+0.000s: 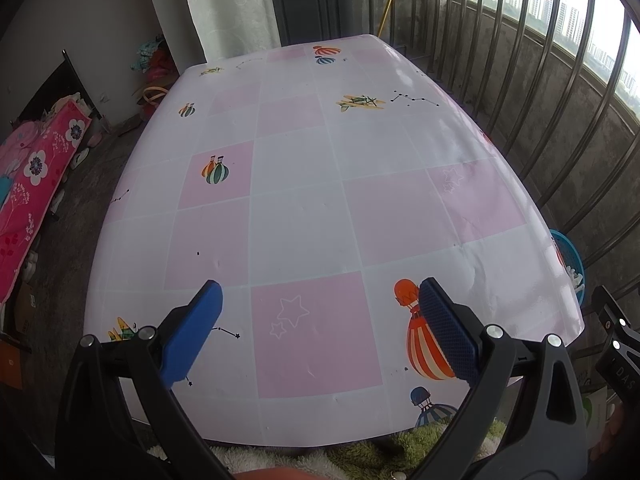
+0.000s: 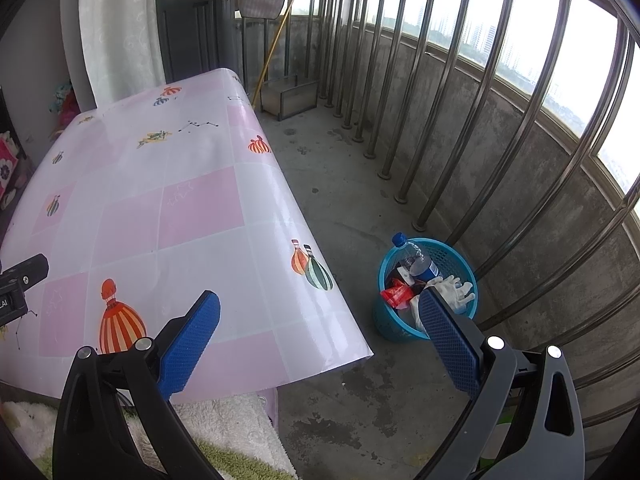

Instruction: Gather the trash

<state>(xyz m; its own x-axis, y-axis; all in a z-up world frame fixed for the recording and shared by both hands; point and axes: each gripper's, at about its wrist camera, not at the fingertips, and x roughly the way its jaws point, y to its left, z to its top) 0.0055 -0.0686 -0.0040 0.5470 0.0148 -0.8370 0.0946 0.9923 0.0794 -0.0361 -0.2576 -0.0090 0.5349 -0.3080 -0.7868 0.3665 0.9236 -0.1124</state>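
Note:
A blue plastic bin (image 2: pixel 452 256) stands on the concrete floor to the right of the table. It holds a plastic bottle (image 2: pixel 416 258) with a blue cap, a red wrapper (image 2: pixel 396 294) and a white glove (image 2: pixel 454 286). My right gripper (image 2: pixel 320 320) is open near the table's right corner, its right finger in front of the bin. My left gripper (image 1: pixel 320 320) is open and holds nothing above the near edge of the table (image 1: pixel 304 184), whose pink and white checked cloth carries only printed balloons and planes. A sliver of the bin (image 1: pixel 570 256) shows past the table's right edge.
Steel window bars (image 2: pixel 480 92) and a low concrete wall (image 2: pixel 540 184) run along the right. A yellow broom handle (image 2: pixel 274 46) and a small metal frame (image 2: pixel 288 98) stand beyond the table. A pink floral quilt (image 1: pixel 36 176) lies at the left. A fuzzy towel (image 2: pixel 224 428) lies below the near table edge.

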